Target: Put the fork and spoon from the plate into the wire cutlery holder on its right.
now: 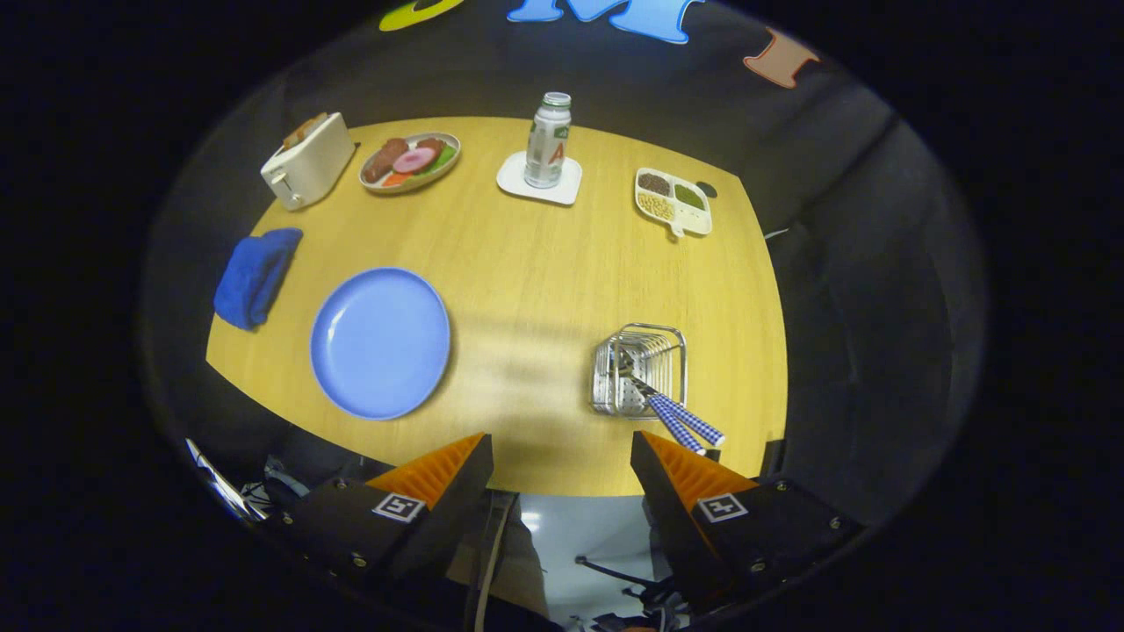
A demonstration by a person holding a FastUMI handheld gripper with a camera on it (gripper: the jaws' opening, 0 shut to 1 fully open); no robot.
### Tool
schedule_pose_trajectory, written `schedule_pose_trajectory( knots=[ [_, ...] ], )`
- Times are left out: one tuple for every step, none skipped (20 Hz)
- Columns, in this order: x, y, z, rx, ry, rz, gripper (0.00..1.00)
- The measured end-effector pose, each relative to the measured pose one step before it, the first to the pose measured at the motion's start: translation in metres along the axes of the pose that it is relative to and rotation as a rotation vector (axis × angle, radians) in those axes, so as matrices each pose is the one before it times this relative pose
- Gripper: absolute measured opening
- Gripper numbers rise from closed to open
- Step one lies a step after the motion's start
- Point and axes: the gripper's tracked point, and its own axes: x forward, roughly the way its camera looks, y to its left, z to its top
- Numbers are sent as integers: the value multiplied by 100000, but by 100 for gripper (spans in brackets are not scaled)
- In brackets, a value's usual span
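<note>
I am holding my hand-held gripper open and empty above the tabletop. Two checked handles are leaning out of the wire cutlery holder; the blue plate is lying bare.

The desk is brightly and evenly lit from overhead, its wood warm and clear, while the booth around it falls off into deep gloom. A soft band of shadow crosses the desk between the blue plate and the wire cutlery holder. The plate shows a mild sheen. Fisheye distortion bows the desk's edges, strongest toward 3 and 9 o'clock. The centre is sharp. The gripper, fingers parted and holding nothing, looks dim and slightly soft at 6 o'clock.
</note>
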Motion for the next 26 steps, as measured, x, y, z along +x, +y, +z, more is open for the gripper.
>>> schedule_pose_trajectory(
  knots=[
    [-161,603,330,7,-3639,760,97],
    [-202,454,662,-57,-3974,24,97],
    [-39,593,788,320,-4904,908,97],
    [9,617,836,935,-4947,825,97],
    [-53,871,922,736,-5802,1461,97],
    [-27,744,845,271,-4960,1390,97],
    [-213,503,733,-198,-5881,551,97],
    [-184,327,966,1452,-6160,-147,97],
    [-145,461,779,1306,-6749,-643,97],
    [-28,424,921,311,-5597,-230,97],
    [-34,-241,865,-7,-5214,-526,97],
    [-117,304,1163,932,-6401,-398,97],
    [-292,533,1047,1143,-6497,-280,97],
    [-318,424,1166,784,-6270,-473,97],
    [-197,172,1026,-39,-5617,-705,97],
    [-203,247,1015,-1164,-4703,-172,97],
    [-204,412,725,-1905,-4100,163,97],
    [-216,267,497,-1370,-1990,519,97],
    [32,510,-35,-1159,-645,303,96],
    [-40,393,-5,-771,-4,46,96],
    [-15,359,271,-723,-1032,-523,97],
    [-135,522,987,-1399,-3880,690,97],
    [76,693,1192,-936,-4334,848,96],
    [-112,332,888,-645,-2920,-453,96],
    [-301,-36,94,-316,-1380,-1204,96],
    [-115,-38,170,534,-392,-756,96]
  ],
)
